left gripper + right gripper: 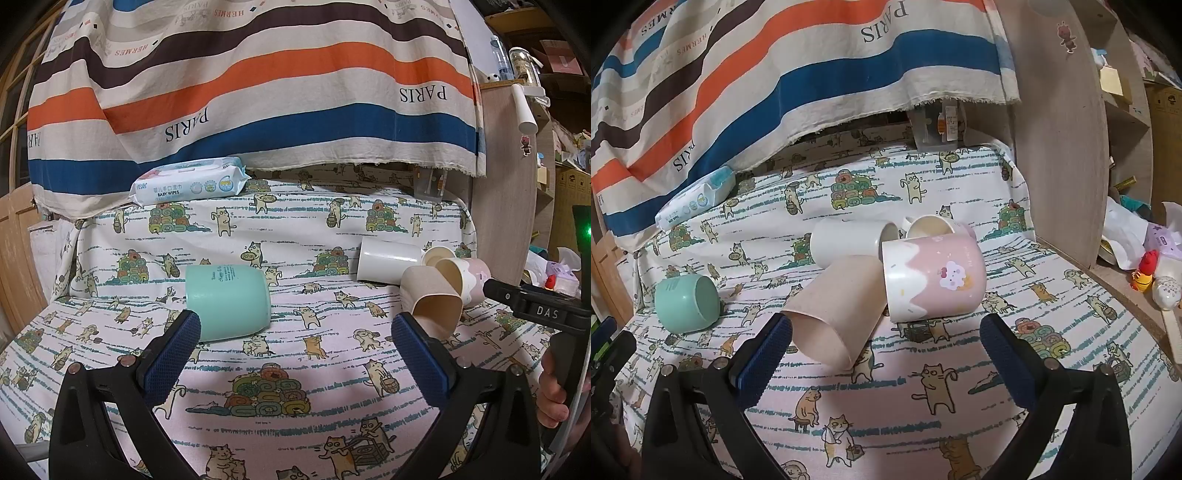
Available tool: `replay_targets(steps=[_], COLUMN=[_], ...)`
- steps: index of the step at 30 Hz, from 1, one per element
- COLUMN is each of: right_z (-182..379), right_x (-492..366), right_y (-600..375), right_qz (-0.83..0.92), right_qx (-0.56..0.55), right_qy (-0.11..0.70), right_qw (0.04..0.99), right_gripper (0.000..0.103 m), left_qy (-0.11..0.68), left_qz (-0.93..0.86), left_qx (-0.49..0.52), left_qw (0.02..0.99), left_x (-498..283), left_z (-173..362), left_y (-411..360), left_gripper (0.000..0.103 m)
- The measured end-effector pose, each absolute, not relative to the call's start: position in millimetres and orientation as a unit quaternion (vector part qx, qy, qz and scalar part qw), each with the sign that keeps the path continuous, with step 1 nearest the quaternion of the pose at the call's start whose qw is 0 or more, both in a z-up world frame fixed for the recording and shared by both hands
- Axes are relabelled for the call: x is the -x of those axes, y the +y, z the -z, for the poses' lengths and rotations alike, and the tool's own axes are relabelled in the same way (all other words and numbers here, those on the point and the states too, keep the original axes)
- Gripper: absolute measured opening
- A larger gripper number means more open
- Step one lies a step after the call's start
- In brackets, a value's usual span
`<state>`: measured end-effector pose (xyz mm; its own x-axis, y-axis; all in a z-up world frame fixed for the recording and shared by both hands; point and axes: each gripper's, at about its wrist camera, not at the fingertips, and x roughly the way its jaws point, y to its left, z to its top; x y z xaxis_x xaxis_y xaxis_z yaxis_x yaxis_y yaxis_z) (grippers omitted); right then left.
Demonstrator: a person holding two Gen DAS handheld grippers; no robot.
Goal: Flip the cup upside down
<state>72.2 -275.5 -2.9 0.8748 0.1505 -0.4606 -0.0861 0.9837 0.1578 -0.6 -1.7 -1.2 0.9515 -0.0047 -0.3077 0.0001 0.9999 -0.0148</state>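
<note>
Five cups lie tipped on a surface [332,406] covered with a cat-print cloth. A mint-green plastic cup [228,301] lies alone on its side, just ahead of the left gripper [295,354], whose blue-padded fingers [173,354] are spread wide and empty. The right gripper [886,354], fingers also spread and empty, faces a touching cluster: a beige tumbler [834,314], a pink-and-white cloud-print mug [932,278], a white cylindrical cup [849,242] and a cream mug [931,227]. A baby-wipes pack [188,184] lies behind.

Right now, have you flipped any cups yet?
Not that I can see. The mint cup, beige cup, white cup and pink mug all lie tipped over. Both the left gripper and right gripper are open, holding nothing. Every flip looks left.
</note>
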Motion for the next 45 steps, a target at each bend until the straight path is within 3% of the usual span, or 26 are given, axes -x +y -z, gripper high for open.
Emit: replay_targets(steps=[45], right_z=[2.6], right_x=[-68.3], right_y=[-269.5], right_qz=[-0.068], right_qx=[-0.053], right_qy=[0.236], right_qw=[0.968], right_gripper=[0.102], left_qy=[0.161], left_qz=[0.006], left_qx=[0.008], left_qw=[0.987], left_x=[-0.7], left_z=[6.4], left_y=[-2.3], left_gripper=[0.103])
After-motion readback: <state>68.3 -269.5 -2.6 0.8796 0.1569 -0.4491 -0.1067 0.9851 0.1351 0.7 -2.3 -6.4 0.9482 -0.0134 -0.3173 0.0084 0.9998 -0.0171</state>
